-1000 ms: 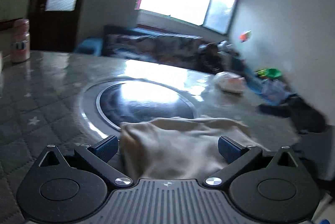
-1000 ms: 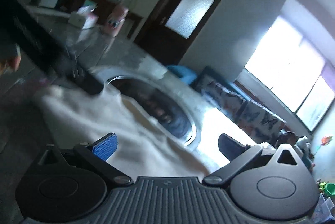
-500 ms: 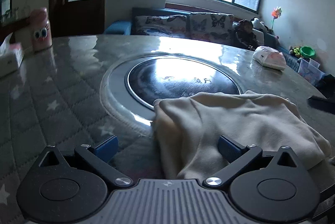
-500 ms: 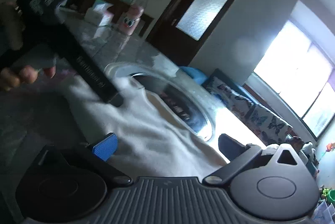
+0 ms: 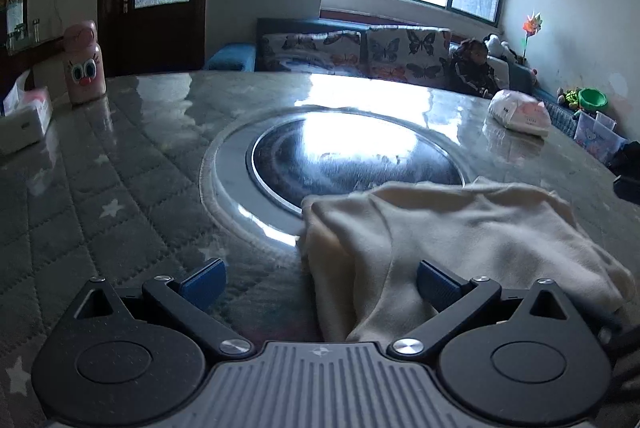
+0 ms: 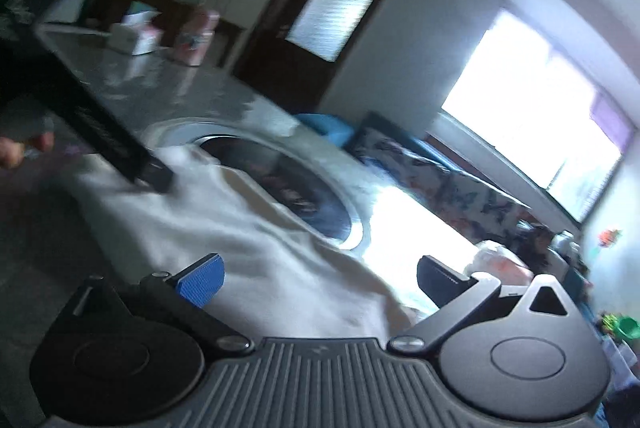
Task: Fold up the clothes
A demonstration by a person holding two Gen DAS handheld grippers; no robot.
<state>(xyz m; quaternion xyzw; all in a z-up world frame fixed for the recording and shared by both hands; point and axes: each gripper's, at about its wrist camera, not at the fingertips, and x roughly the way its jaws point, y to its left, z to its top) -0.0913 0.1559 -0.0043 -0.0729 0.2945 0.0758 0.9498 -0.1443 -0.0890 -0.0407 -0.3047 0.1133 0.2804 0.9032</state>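
Observation:
A cream garment lies bunched and folded on the grey table, at the near edge of the round glass turntable. My left gripper is open just above the table; the cloth's left edge lies between its blue pads, not pinched. In the right wrist view the same garment spreads under my right gripper, which is open with nothing held. The other gripper's dark body, held by a hand, rests at the cloth's far corner.
A pink cartoon bottle and a tissue box stand at the table's far left. A pink-white pouch lies at the far right. A sofa stands under the window behind the quilted table cover.
The left gripper has drawn back and lowered, letting the cream cloth settle on the table. The right view has tilted and blurred as that gripper moves over the cloth.

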